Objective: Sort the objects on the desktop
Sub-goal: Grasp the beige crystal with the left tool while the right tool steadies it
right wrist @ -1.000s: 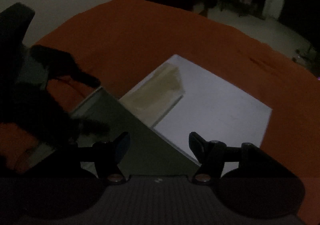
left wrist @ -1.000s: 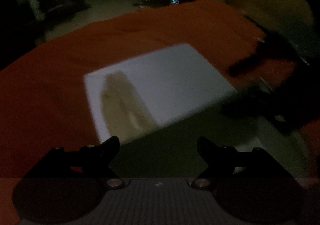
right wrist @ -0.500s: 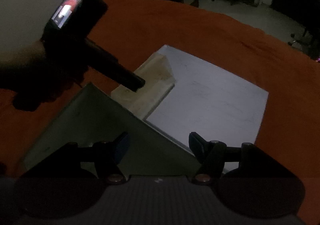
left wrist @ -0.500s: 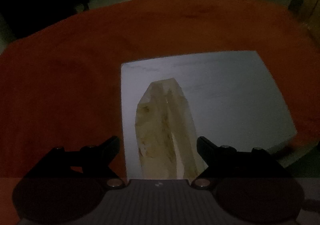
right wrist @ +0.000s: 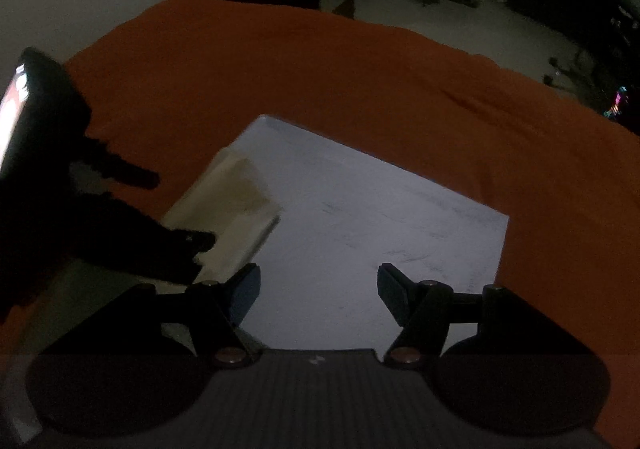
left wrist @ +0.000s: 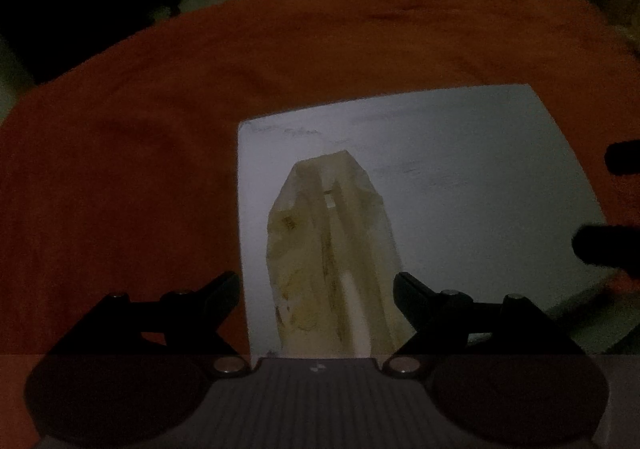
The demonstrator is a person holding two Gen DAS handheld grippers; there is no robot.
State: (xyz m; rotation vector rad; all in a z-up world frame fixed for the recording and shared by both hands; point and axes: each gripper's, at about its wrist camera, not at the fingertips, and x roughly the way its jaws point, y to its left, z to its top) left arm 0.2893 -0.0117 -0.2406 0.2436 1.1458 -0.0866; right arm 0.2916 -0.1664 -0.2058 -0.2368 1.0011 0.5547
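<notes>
A pale yellowish, translucent oblong packet point(left wrist: 328, 249) lies on a white board point(left wrist: 460, 177) that rests on the orange cloth. My left gripper point(left wrist: 316, 281) is open and hangs right over the packet, one finger on each side of its near end, with no pad pressing on it. In the right wrist view the packet point(right wrist: 236, 201) shows at the board's point(right wrist: 380, 225) left edge, with the left gripper point(right wrist: 168, 209) astride it. My right gripper point(right wrist: 318, 275) is open over the bare board with nothing between its fingers. Its dark fingertips point(left wrist: 600, 245) poke into the left wrist view at the right edge.
The orange cloth point(left wrist: 160, 129) covers the whole table around the board. A grey-green flat box point(left wrist: 580, 325) lies by the board's near right corner. Dark furniture and a pale floor point(right wrist: 460, 25) lie beyond the table's far edge.
My left gripper swung across and sank until the packet lay between its fingers. My right gripper moved from above the grey-green box over the white board. Both stayed open.
</notes>
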